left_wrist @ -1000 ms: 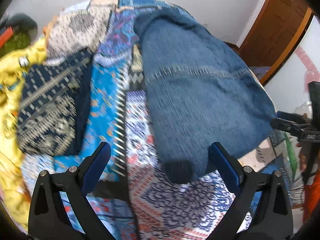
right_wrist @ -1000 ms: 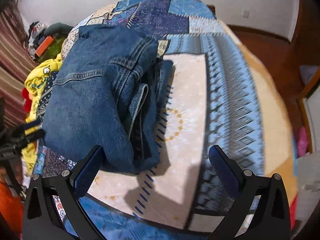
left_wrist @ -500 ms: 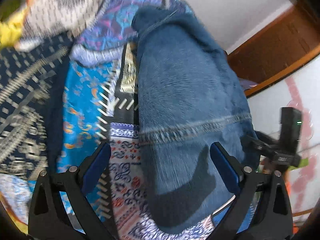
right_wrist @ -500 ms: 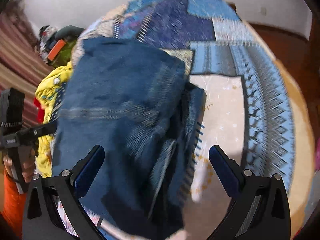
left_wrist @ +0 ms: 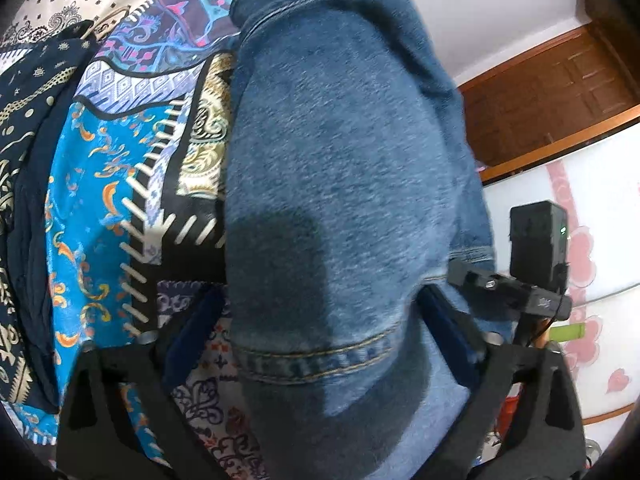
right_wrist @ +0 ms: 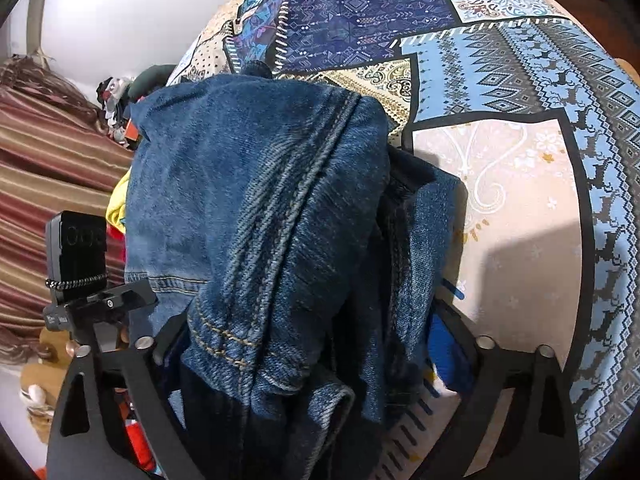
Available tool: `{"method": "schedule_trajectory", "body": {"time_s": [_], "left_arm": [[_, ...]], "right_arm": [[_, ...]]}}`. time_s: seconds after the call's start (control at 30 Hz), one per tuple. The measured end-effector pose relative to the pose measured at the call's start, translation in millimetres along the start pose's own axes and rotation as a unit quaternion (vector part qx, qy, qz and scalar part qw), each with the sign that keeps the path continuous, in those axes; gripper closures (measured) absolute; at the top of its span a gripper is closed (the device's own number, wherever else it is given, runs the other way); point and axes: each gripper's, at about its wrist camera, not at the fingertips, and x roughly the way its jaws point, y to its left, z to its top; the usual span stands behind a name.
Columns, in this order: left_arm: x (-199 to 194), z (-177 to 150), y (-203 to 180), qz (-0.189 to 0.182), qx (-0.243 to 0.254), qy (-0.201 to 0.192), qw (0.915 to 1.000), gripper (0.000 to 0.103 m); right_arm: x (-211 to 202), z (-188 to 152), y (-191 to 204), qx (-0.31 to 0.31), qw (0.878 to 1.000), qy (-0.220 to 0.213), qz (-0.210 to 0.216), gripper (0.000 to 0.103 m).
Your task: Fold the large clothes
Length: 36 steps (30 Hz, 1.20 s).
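Folded blue jeans [left_wrist: 344,168] lie on the patchwork bedspread [left_wrist: 96,184]. In the left wrist view my left gripper [left_wrist: 320,320] is open, its blue-padded fingers [left_wrist: 192,328] straddling the near hem of the jeans. In the right wrist view the jeans [right_wrist: 260,200] fill the middle, seams and waistband layers stacked. My right gripper [right_wrist: 304,344] is open, its fingers [right_wrist: 448,344] either side of the folded stack's near end. Each gripper shows in the other's view, at the jeans' opposite edge.
A dark navy patterned garment [left_wrist: 24,128] lies on the bed to the left. Yellow clothing [right_wrist: 118,204] and a striped curtain [right_wrist: 48,184] sit beyond the jeans. A wooden door [left_wrist: 560,92] stands at the right. Bare bedspread [right_wrist: 520,184] extends to the right of the jeans.
Both grippers have moved in toward the jeans from opposite sides, from well short of them to straddling their edges. Both stayed open.
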Motion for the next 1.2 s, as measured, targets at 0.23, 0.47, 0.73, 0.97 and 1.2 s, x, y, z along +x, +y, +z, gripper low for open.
{"method": "schedule_trajectory", "body": {"time_s": [0.23,0.47,0.73,0.97,1.2], "left_arm": [[-17,-7,-17,-0.006,-0.004,-0.022,0.9997,0.046],[-66,-20,-38,-0.004,0.024,-0.054,0.9983,0.059],[-180,-19,-44,-0.003,0.058,-0.144,0.9879,0.059],[-270,-18,-14,0.022,0.061,-0.209,0.9758,0.059],[-298,-7,60,0.048,0.029,-0.214,0.9752,0.059]], "right_arm": [[-24,-4,15,0.01,0.999,-0.027,-0.013,0.06],[-39,-5,53,-0.006,0.999,-0.047,-0.021,0.073],[-57,6,137,-0.061,0.994,-0.091,0.0,0.073],[-34,26,225,-0.124,0.985,-0.115,0.02,0.074],[39,43,264,-0.14,0.985,-0.098,0.034,0.074]]}}
